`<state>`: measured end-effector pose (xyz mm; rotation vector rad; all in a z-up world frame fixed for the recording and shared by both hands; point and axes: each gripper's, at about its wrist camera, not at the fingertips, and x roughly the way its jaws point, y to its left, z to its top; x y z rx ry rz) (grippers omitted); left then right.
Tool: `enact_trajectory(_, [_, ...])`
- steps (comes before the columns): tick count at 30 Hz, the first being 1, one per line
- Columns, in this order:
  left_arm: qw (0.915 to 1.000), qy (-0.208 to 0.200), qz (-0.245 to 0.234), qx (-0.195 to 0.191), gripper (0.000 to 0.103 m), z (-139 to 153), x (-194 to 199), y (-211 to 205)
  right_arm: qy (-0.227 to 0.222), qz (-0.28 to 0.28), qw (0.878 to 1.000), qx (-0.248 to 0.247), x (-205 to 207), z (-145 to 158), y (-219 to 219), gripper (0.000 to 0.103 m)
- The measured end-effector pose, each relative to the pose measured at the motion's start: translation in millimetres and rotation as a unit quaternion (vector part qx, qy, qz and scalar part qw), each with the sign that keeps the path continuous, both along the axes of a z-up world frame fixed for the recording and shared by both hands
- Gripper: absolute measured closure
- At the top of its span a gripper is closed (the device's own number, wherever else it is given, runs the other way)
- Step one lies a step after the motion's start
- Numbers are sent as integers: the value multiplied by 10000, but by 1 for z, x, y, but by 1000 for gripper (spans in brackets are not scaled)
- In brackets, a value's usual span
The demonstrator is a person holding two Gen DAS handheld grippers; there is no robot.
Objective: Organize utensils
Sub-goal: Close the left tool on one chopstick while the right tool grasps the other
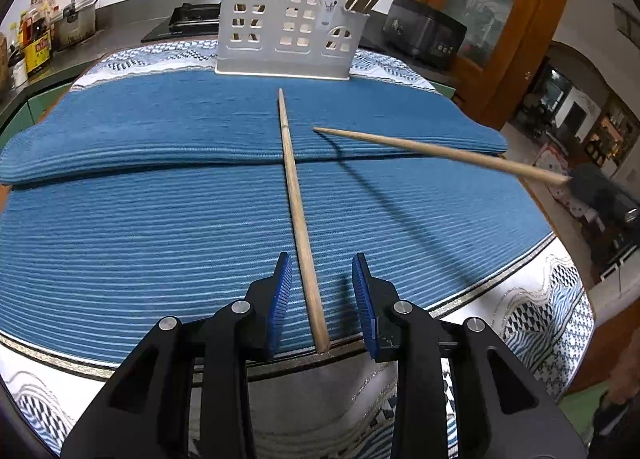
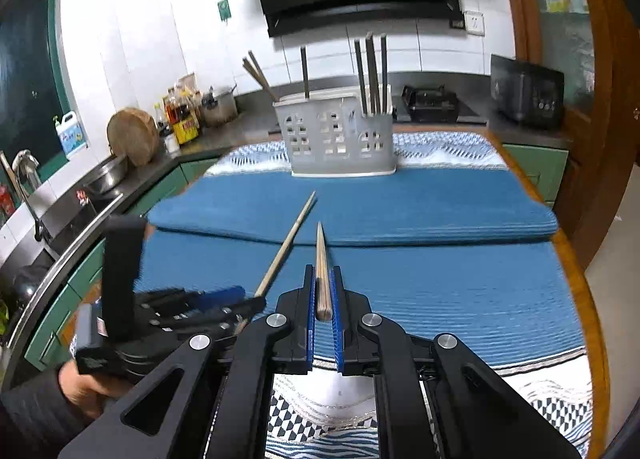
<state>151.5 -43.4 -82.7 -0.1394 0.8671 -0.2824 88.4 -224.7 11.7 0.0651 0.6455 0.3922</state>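
Observation:
A wooden chopstick lies on the blue mat, pointing at the white utensil holder. My left gripper is open, its blue pads on either side of the chopstick's thick end. My right gripper is shut on a second chopstick and holds it above the mat; it shows in the left wrist view coming in from the right. The lying chopstick and the left gripper show in the right wrist view. The holder has several dark chopsticks in it.
A folded blue mat lies in front of the holder on a patterned tablecloth. A kitchen counter with bottles, a pot, a cutting board and a sink runs along the left. A black appliance and a stove stand behind.

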Motion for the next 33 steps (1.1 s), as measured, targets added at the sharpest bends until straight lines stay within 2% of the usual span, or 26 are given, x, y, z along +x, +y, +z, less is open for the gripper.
enact_trajectory(4, [9998, 58, 65, 185, 82, -5, 2, -6, -107, 2, 9999, 58, -2, 7, -4, 96])
enact_trajectory(12, [9982, 104, 170, 565, 89, -7, 3, -14, -218, 15, 9997, 121, -5, 15, -4, 96])
enact_trajectory(14, [9976, 105, 214, 646, 94, -7, 4, -13, -230, 23, 9996, 136, -5, 16, -5, 96])
enact_trajectory(20, [9984, 109, 203, 523, 98, -1, 3, -4, -300, -23, 9994, 146, -7, 21, -11, 96])
enact_trajectory(33, [9959, -836, 216, 273, 98, 59, -10, 20, -506, 179, 9982, 285, 11, 58, -21, 96])
